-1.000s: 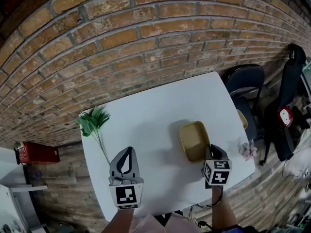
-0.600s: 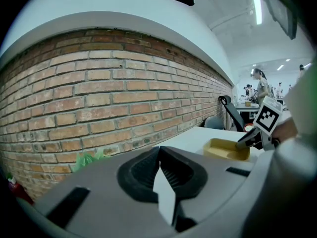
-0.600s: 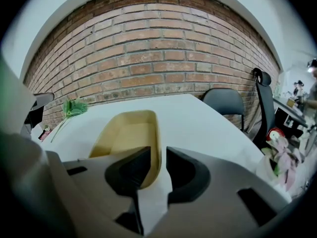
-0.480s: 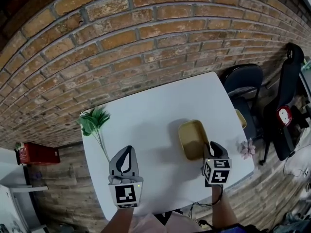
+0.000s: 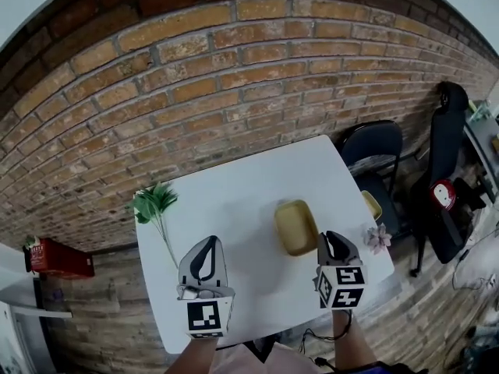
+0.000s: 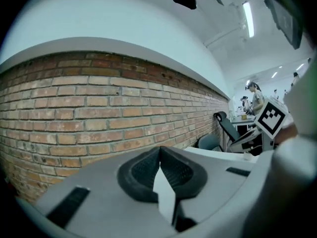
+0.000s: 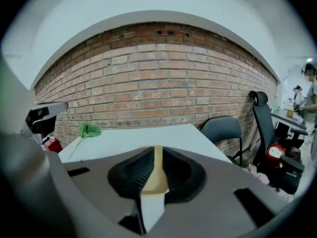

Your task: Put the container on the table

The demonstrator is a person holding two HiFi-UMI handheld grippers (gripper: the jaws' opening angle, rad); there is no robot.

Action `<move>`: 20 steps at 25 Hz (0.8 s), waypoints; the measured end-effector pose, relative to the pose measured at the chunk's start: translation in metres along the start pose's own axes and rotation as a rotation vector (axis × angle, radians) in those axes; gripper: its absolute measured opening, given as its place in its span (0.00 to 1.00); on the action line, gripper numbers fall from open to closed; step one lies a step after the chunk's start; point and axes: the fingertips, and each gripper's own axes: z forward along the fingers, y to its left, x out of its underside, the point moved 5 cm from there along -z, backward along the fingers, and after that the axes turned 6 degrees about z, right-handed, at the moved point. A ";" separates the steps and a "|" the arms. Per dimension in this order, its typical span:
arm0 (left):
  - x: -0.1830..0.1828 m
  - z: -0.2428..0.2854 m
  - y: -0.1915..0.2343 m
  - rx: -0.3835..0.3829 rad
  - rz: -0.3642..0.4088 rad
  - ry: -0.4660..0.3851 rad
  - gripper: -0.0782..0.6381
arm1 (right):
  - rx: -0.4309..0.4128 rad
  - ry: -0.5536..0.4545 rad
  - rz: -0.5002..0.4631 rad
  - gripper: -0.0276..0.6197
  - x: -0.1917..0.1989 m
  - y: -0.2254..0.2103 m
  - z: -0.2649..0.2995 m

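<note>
Right gripper [image 5: 334,241] has lifted clear of the container [image 5: 295,226]. Its fingers have just narrowed to a slit, gripping nothing. Left gripper [image 5: 208,248]: fingers pressed together, empty. The container rests on the bench [image 5: 234,201], so placement looks complete. Container: shallow, round-cornered, matte yellow, apparently plastic. Bench: smooth, white.

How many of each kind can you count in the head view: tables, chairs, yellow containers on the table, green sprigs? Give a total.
Table: 1
Chairs: 2, low chair and tall chair
Container: 1
Green sprig: 1
Total: 5
</note>
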 end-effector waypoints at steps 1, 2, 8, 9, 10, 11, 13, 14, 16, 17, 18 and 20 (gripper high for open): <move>-0.008 -0.002 -0.002 -0.003 0.004 -0.023 0.12 | -0.006 -0.027 -0.006 0.12 -0.007 0.003 -0.008; -0.016 -0.004 -0.004 -0.007 0.007 -0.045 0.12 | -0.012 -0.054 -0.012 0.11 -0.014 0.006 -0.016; -0.055 -0.019 -0.009 -0.030 0.022 -0.125 0.12 | -0.049 -0.200 -0.065 0.05 -0.052 0.025 -0.065; -0.062 -0.021 -0.009 -0.036 0.020 -0.138 0.12 | -0.060 -0.222 -0.073 0.05 -0.058 0.029 -0.073; -0.069 -0.023 -0.008 -0.043 0.016 -0.154 0.12 | -0.070 -0.243 -0.082 0.05 -0.064 0.032 -0.081; -0.077 -0.025 -0.008 -0.048 0.014 -0.169 0.12 | -0.078 -0.264 -0.091 0.05 -0.070 0.034 -0.088; -0.089 -0.028 -0.007 -0.053 0.013 -0.194 0.12 | -0.090 -0.303 -0.106 0.04 -0.080 0.039 -0.101; -0.094 -0.029 -0.006 -0.057 0.014 -0.206 0.12 | -0.095 -0.319 -0.112 0.04 -0.084 0.041 -0.106; -0.101 -0.031 -0.004 -0.065 0.026 -0.222 0.12 | -0.102 -0.344 -0.121 0.04 -0.091 0.044 -0.114; -0.104 -0.032 -0.003 -0.069 0.033 -0.226 0.12 | -0.106 -0.353 -0.125 0.04 -0.094 0.045 -0.117; -0.106 -0.032 -0.002 -0.072 0.036 -0.229 0.12 | -0.111 -0.361 -0.126 0.04 -0.095 0.046 -0.119; -0.110 -0.033 -0.001 -0.074 0.035 -0.233 0.12 | -0.119 -0.370 -0.126 0.04 -0.097 0.047 -0.122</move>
